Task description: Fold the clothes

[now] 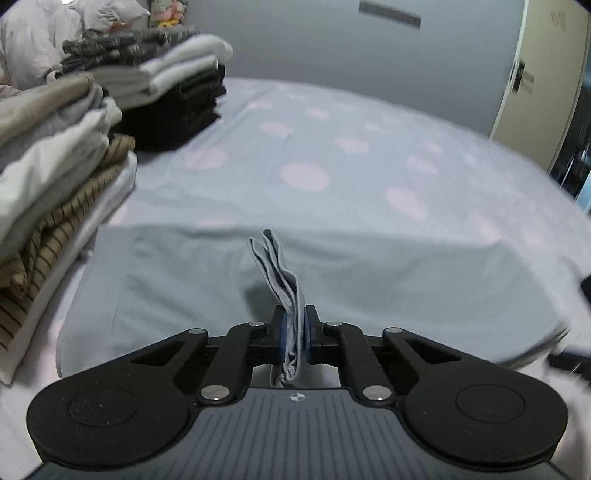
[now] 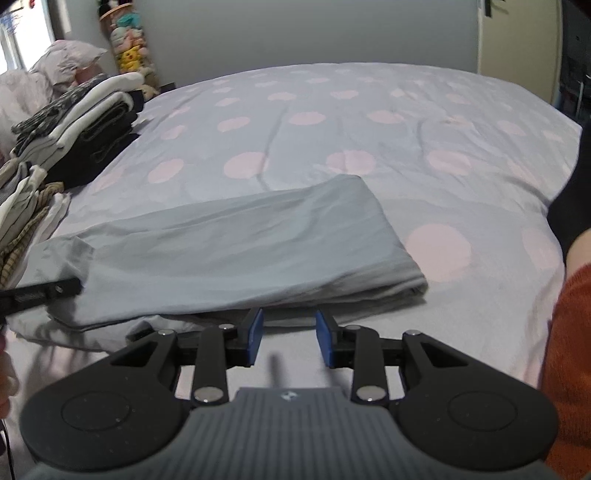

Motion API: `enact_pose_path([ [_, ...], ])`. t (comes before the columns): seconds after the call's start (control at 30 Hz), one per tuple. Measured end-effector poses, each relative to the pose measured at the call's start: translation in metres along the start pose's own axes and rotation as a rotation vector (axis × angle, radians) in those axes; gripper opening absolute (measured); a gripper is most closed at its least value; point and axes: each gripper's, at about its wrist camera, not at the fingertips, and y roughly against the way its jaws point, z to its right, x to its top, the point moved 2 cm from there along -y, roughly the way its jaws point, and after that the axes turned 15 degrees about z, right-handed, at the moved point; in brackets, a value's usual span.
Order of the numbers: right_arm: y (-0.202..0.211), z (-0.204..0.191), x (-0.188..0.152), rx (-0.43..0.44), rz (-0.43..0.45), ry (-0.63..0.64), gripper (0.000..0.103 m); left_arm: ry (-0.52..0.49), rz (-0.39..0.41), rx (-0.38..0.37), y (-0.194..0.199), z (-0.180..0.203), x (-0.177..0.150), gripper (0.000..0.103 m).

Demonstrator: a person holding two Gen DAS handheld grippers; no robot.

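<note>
A light grey-blue garment (image 2: pixel 229 243) lies folded in a long band across the near part of the bed. In the left wrist view my left gripper (image 1: pixel 294 314) is shut on a bunched fold of that garment (image 1: pixel 184 280), and the pinched cloth (image 1: pixel 275 262) stands up between the blue pads. The right wrist view shows the left gripper (image 2: pixel 62 286) at the garment's left end. My right gripper (image 2: pixel 290 325) stands open just short of the garment's near edge, with only bedsheet between its pads.
The bed has a pale sheet with pink dots (image 1: pixel 369 155). Two stacks of folded clothes (image 1: pixel 55 177) (image 1: pixel 177 92) sit along its left side, with pillows (image 1: pixel 33 33) behind. A person's orange sleeve (image 2: pixel 569 350) is at the right. A door (image 1: pixel 546 74) stands far right.
</note>
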Motion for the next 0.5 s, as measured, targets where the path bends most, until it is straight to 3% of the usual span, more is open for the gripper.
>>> enact_pose_path([
  [0.2, 0.005, 0.008, -0.008, 0.032, -0.001, -0.024, 0.035, 0.069, 0.077, -0.087, 0.017, 0.013, 0.057, 0.01],
  [0.33, 0.015, -0.003, -0.01, 0.13, 0.087, 0.011, 0.032, 0.051, 0.129, -0.16, 0.025, 0.039, 0.097, 0.01],
  [0.4, 0.016, -0.012, -0.012, 0.183, 0.125, 0.028, 0.025, 0.034, 0.158, -0.192, 0.031, 0.052, 0.114, 0.01],
  [0.5, 0.011, -0.024, -0.014, 0.214, 0.168, 0.071, 0.024, 0.009, 0.198, -0.224, 0.038, 0.066, 0.138, 0.01],
])
